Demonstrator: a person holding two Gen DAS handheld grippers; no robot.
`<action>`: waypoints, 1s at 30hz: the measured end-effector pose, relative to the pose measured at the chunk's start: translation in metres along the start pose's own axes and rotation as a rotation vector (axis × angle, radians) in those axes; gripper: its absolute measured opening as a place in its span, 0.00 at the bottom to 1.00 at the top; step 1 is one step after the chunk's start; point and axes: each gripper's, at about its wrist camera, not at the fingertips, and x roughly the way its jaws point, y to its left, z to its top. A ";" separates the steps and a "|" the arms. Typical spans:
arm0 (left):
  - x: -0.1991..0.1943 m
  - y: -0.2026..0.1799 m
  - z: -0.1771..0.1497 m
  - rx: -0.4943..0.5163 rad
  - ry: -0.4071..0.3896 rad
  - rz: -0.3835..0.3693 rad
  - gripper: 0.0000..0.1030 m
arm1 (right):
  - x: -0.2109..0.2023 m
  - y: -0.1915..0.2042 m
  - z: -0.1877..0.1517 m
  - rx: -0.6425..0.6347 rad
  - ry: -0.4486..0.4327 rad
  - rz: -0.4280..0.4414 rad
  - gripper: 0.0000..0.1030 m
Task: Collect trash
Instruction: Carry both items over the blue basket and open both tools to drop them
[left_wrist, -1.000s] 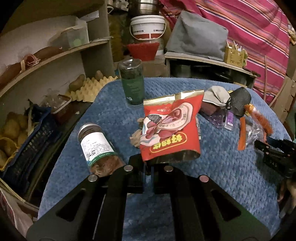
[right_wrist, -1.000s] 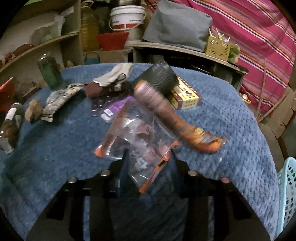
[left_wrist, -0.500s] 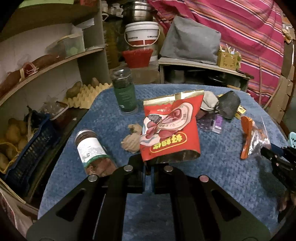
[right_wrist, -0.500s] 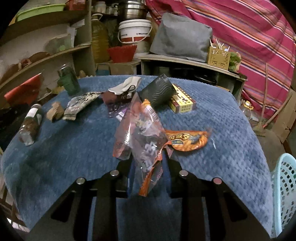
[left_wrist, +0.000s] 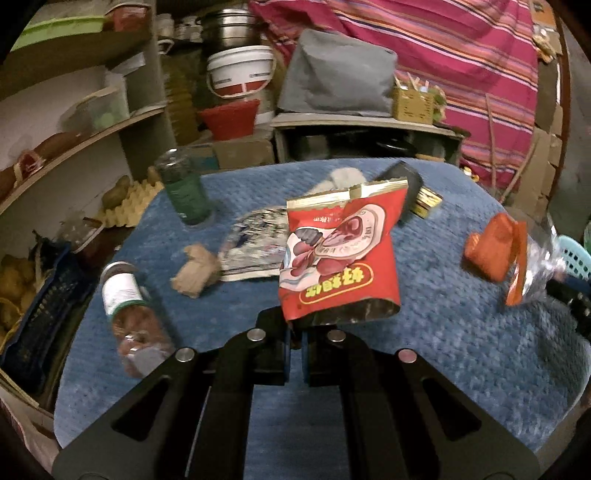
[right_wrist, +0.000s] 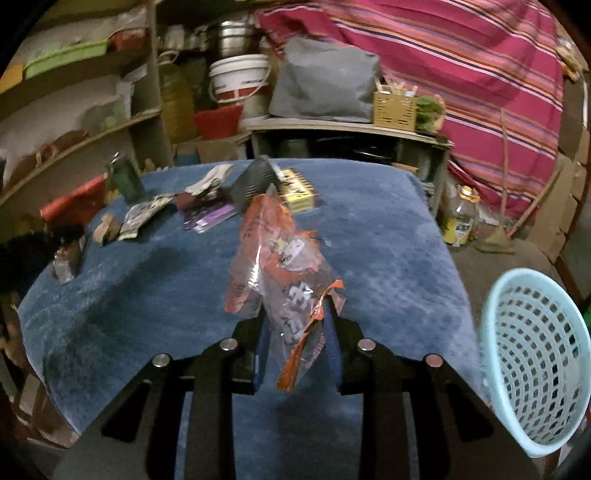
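My left gripper (left_wrist: 294, 332) is shut on the bottom edge of a red snack bag (left_wrist: 340, 254), which stands up off the blue-covered table (left_wrist: 443, 350). My right gripper (right_wrist: 297, 325) is shut on a crumpled clear and orange wrapper (right_wrist: 280, 266), held above the cloth. In the left wrist view that wrapper (left_wrist: 495, 254) hangs at the far right. A light blue mesh basket (right_wrist: 535, 354) stands beside the table's right edge. A silver wrapper (left_wrist: 255, 243), a brown paper ball (left_wrist: 195, 273) and a purple packet (right_wrist: 210, 218) lie on the table.
A green jar (left_wrist: 184, 192) stands at the table's far left, and a brown bottle (left_wrist: 129, 306) lies near the left edge. A black packet (right_wrist: 255, 181) and a yellow box (right_wrist: 295, 192) sit at the back. Shelves (left_wrist: 92, 136) and a dark crate (left_wrist: 40, 321) crowd the left side.
Both grippers have drawn back from the table's far end with their loads. The orange wrapper has come up off the cloth, and the blue basket has come into view on the right.
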 end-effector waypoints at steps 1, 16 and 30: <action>0.001 -0.005 -0.001 0.006 0.000 -0.002 0.02 | -0.002 -0.006 -0.001 0.010 -0.004 -0.006 0.26; 0.017 -0.069 0.005 0.040 0.007 -0.053 0.02 | -0.021 -0.072 -0.008 0.089 -0.001 -0.085 0.26; -0.013 -0.160 0.021 0.140 -0.077 -0.135 0.02 | -0.072 -0.147 -0.015 0.197 -0.104 -0.186 0.26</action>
